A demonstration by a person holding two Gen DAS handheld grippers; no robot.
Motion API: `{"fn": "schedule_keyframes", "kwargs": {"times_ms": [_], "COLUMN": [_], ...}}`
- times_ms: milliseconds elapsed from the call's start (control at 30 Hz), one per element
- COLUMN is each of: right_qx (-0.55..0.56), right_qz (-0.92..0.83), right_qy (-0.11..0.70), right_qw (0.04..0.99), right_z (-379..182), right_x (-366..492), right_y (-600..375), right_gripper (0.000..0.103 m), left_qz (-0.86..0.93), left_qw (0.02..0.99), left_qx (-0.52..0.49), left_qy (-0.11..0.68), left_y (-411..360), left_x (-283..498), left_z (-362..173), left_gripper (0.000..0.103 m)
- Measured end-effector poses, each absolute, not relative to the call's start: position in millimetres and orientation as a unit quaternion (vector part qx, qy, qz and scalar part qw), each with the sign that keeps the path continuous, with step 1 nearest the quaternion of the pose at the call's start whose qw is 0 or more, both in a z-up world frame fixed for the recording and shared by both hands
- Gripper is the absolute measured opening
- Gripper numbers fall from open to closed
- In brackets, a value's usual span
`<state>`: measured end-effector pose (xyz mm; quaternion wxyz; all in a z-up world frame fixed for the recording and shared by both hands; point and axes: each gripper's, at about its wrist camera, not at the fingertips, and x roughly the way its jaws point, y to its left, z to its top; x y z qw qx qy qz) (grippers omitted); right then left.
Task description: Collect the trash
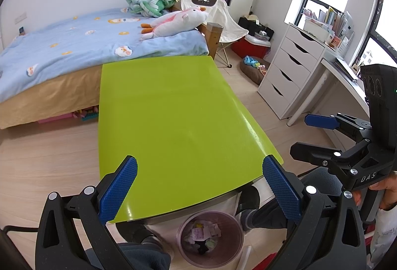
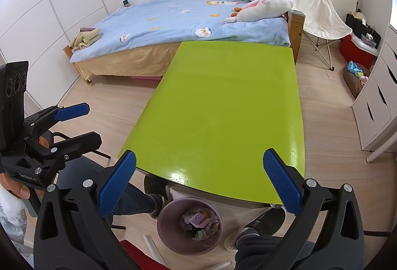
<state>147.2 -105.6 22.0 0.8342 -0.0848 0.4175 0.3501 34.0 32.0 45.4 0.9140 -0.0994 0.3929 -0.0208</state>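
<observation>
- The left tongs point(image 1: 199, 190) are held wide apart with nothing between the blue ribbed pads; the right tongs point(image 2: 198, 185) are likewise spread and empty, as is seen from both views.
- The glossy lime-green table point(image 1: 173, 121) is seen bare; no trash is visible on it.
- The trash point(image 1: 203, 232), a heap of crumpled paper and wrappers, lies inside the round translucent purple bin point(image 1: 184, 227) on the floor under the near table edge, between the person's 2 shoes.
- The scraps are judged light, soft and crushable; a pinch on a raised fold would be taken, lightly.
- No clear long axis is shown by the heap; the bin stands upright, mouth up.
- A white tube-like piece point(image 2: 151, 244) lies on the floor beside the bin, possibly trash; its long axis runs diagonally.
</observation>
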Motion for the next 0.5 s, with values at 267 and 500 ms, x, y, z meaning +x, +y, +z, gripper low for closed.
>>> {"fn": "schedule_keyframes", "kwargs": {"times_ms": [267, 500], "right_qx": [-0.085, -0.085], "right_qz": [0.350, 0.350], "right_qy": [0.418, 0.418], "right_qw": [0.834, 0.834], "right_z": [22.1, 22.5], "right_x": [147.4, 147.5], "right_y": [-105.6, -105.6], "right_gripper": [0.100, 0.100], "left_qz": [-0.022, -0.022], "left_qw": [0.913, 0.913], "left_qx": [-0.100, -0.099], "left_qy": [0.395, 0.396], "left_y": [33.4, 33.7], "left_x": [32.9, 32.1], "left_z": [42.5, 41.9], "left_gripper": [0.097, 0.097]}}
